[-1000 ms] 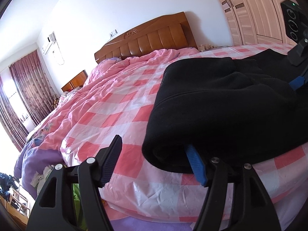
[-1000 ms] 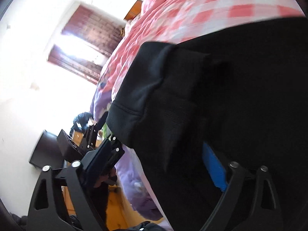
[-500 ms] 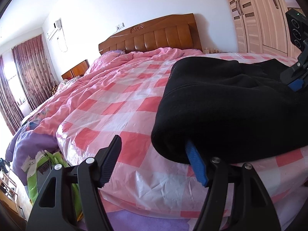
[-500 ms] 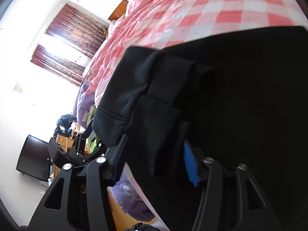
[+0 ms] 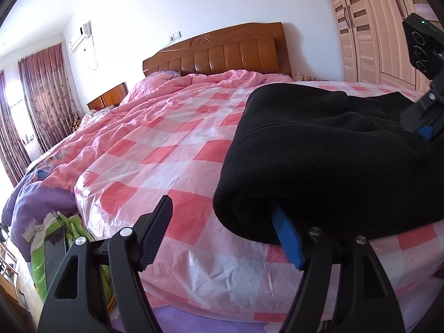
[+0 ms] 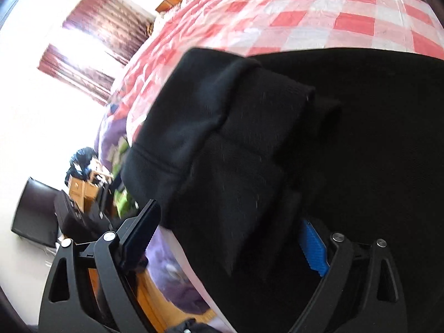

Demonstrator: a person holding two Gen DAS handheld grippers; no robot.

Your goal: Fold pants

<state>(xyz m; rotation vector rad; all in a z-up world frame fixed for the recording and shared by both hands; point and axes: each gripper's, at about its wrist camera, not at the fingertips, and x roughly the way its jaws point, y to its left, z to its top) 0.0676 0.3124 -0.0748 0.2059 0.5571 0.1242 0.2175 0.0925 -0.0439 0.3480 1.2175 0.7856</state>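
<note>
**Left wrist view: both tools open around the folded pants**

Left wrist view shows the left tool (image 5: 222, 231) low at the foot of the bed (image 5: 155, 149), jaws spread wide. Its dark left finger hangs free over the pink checked cover, touching nothing; the blue right finger (image 5: 287, 240) is tucked under the rolled edge of the black pants (image 5: 319, 166). The pants lie in a thick bundle at the right of the frame, near the bed's edge, probably because a fold has been laid there within easy reach. At the far right, the right tool (image 5: 423, 116) rests against the bundle's top.

Right wrist view, tilted, fills with the same pants (image 6: 249, 152), a ribbed cuff or waistband doubled over in the centre. The right tool (image 6: 227, 240) also stands wide: its dark finger (image 6: 140, 234) is clear of the cloth at lower left, its blue finger buried in the dark folds at lower right. Neither tool pinches fabric; I judge they are releasing or re-seating for a further fold.
</note>
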